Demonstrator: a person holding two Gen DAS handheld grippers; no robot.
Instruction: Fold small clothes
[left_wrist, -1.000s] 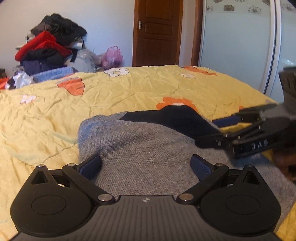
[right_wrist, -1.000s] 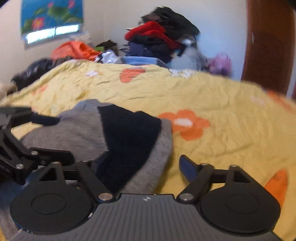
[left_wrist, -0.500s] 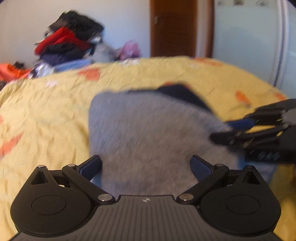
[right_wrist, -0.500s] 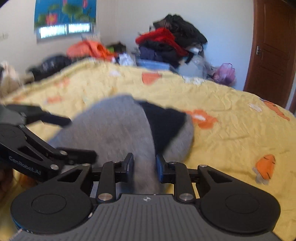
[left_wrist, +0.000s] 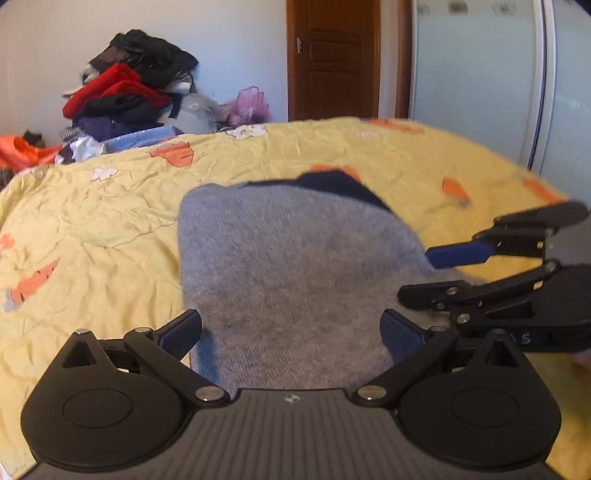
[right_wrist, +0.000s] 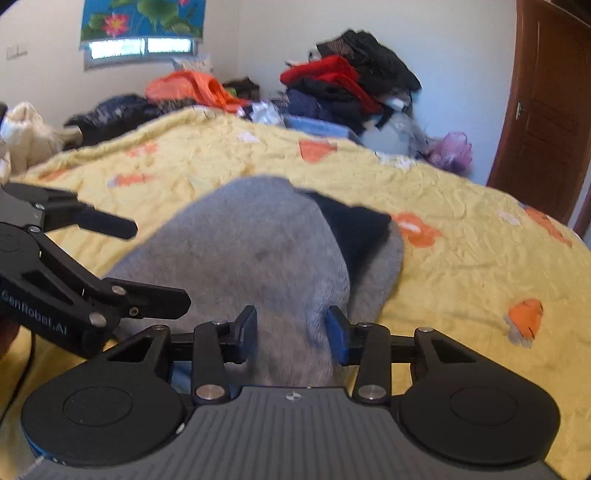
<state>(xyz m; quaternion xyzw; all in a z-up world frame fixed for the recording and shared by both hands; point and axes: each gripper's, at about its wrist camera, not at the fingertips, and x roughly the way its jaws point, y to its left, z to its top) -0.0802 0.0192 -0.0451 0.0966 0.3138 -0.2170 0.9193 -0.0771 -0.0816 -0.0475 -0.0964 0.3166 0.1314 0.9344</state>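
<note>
A small grey knit garment (left_wrist: 295, 266) with a dark navy band (left_wrist: 340, 184) at its far end lies on the yellow bedspread (left_wrist: 110, 206). It also shows in the right wrist view (right_wrist: 255, 247). My left gripper (left_wrist: 291, 328) is open, its fingers spread wide over the near edge of the garment. My right gripper (right_wrist: 291, 330) has its jaws partly closed around a bunched fold of grey cloth. From the left wrist view the right gripper (left_wrist: 439, 273) sits at the garment's right edge.
A pile of red, black and blue clothes (left_wrist: 129, 96) stands beyond the bed's far edge. A brown door (left_wrist: 332, 59) and a white wardrobe (left_wrist: 480, 74) are behind. Orange and dark clothes (right_wrist: 192, 88) lie at the far left under a window.
The right gripper's jaws have opened a little around the grey fold. Both grippers have lifted and drawn back, so more of the bed shows. The left gripper stays open.
</note>
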